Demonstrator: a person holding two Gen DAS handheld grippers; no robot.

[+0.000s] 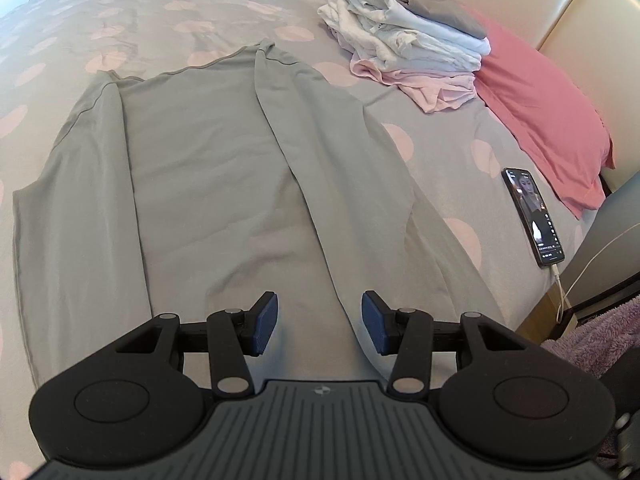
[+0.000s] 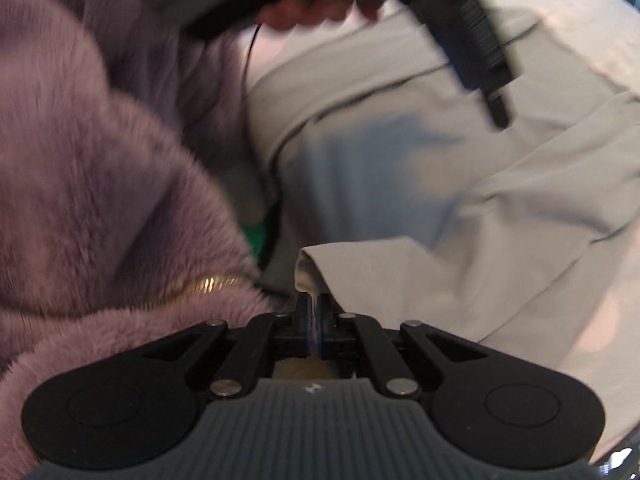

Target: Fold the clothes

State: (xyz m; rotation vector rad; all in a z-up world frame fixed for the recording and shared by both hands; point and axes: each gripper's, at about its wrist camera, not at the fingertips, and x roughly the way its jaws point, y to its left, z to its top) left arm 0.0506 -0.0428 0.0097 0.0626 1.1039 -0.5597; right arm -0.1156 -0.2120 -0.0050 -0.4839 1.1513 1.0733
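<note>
Flat on the bed [image 1: 168, 12], a grey-green shirt [image 1: 208, 168] lies spread with both side panels folded in over its middle. Above its near hem the left gripper [image 1: 319, 322] hovers, its blue-padded fingers [image 1: 264, 324] spread apart with nothing between them. Over in the right wrist view, the right gripper [image 2: 314, 316] has its fingers pressed together, pinching a bunched edge of the shirt [image 2: 440, 184]; the picture is blurred. A fuzzy purple sleeve [image 2: 100, 168] fills that view's left side. Beyond the shirt sit a stack of folded clothes [image 1: 404, 40], a pink pillow [image 1: 540, 112] and a lit phone [image 1: 534, 216] on a white cable.
</note>
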